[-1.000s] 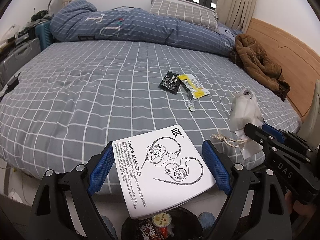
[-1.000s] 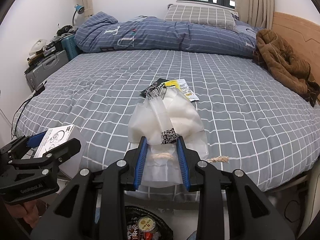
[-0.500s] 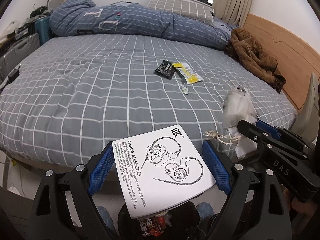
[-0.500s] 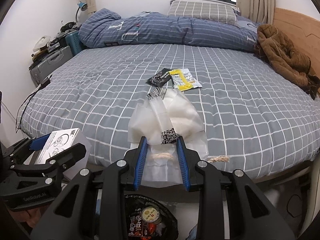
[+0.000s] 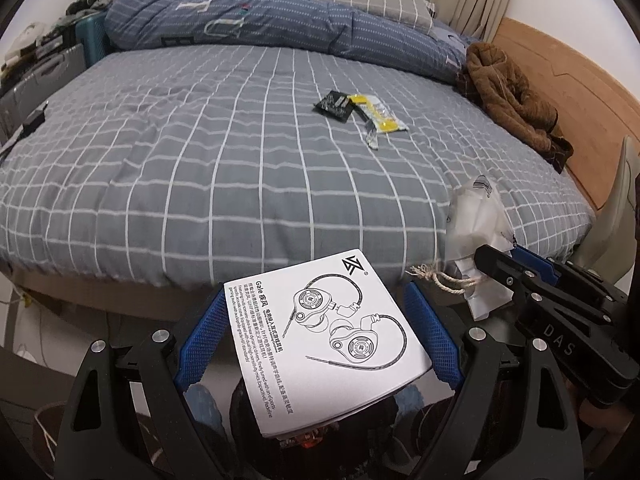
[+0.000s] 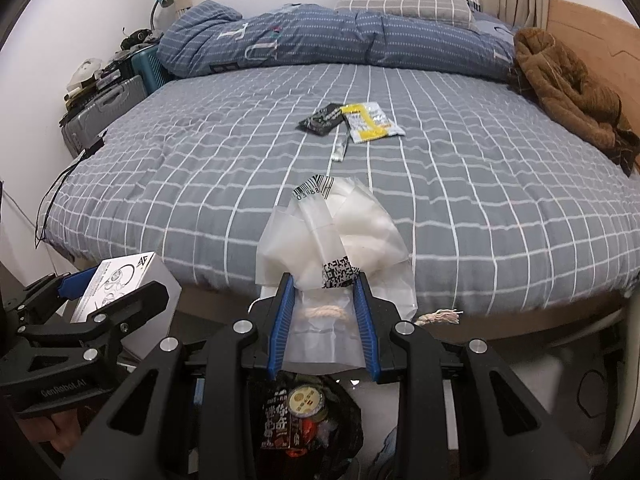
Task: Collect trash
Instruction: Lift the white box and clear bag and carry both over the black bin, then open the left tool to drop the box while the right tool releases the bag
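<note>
White earphone box sits wedged between my left gripper's wide-spread fingers; my right gripper's narrowed fingers pinch the translucent plastic bag, both beyond the bed edge.

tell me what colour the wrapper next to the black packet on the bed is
Yellow and white wrapper, clearest in the right wrist view.
</note>
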